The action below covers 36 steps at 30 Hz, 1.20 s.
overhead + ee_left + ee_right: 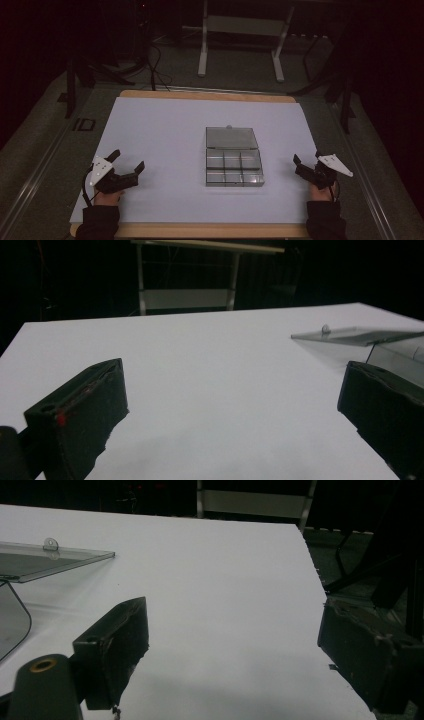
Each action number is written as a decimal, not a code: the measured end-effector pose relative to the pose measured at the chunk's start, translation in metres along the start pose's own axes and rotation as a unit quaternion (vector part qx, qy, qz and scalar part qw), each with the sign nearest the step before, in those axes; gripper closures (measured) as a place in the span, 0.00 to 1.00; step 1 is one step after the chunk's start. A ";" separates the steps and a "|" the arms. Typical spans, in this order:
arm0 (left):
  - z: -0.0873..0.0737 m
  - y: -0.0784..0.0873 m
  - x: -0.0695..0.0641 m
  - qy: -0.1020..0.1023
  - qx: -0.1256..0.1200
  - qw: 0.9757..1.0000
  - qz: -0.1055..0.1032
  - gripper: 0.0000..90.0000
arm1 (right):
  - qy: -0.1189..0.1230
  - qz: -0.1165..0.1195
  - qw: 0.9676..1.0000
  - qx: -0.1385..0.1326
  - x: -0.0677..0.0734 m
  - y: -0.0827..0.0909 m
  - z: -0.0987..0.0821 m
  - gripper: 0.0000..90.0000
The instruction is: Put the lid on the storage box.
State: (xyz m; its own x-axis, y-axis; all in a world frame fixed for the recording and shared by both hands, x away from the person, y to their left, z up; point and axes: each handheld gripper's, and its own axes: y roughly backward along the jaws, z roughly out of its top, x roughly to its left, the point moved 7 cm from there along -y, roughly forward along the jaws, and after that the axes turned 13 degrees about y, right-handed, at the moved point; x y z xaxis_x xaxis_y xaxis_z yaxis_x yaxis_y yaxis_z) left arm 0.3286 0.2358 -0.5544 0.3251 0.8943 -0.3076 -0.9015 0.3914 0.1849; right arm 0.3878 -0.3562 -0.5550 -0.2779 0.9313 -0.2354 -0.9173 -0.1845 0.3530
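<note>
Grippers sit at opposite ends of the bench's near edge, and nothing is in either one. The left gripper (128,161) hovers low by the near left corner, held in the person's left hand (107,196), its jaws spread wide with only bare white surface between them; the left gripper view confirms that gap, white sheet running clear between the two black pads. Over by the near right corner, the right gripper (307,159) rests in the right hand (320,192), jaws also wide apart and holding nothing, and the right gripper view shows the white sheet and the bench's right edge between them.

Between the two, a little right of centre and closer to the near edge than the far one, lies the clear plastic compartment box (234,167). It stands open: its lid (232,137) is folded back flat toward the far edge, with a small tab at its far rim. The tray part is divided into small compartments; what lies in them I cannot tell. The box is well apart from both grippers, nearer to the right one. White sheet (165,130) covers nearly the whole bench, with a strip of wood showing along the near and far edges.
</note>
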 end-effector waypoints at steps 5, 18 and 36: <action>-0.003 0.000 -0.006 -0.035 0.001 0.999 0.007 0.00 | -0.006 -0.006 1.000 0.021 0.001 0.004 -0.003 0.15; -0.002 -0.006 -0.001 0.017 0.033 0.999 -0.014 0.00 | 0.014 -0.014 0.999 0.041 0.007 0.008 -0.006 0.14; 0.016 -0.068 -0.067 0.008 0.110 0.990 -0.083 0.00 | 0.017 -0.004 0.999 0.030 0.011 0.008 -0.004 0.13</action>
State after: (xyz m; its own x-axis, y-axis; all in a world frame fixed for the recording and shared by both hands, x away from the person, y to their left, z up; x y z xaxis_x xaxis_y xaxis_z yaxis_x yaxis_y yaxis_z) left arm 0.3725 0.1531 -0.5312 0.4578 0.8110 -0.3644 -0.7510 0.5721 0.3297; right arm 0.3765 -0.3489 -0.5583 -0.2809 0.9213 -0.2688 -0.9013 -0.1570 0.4037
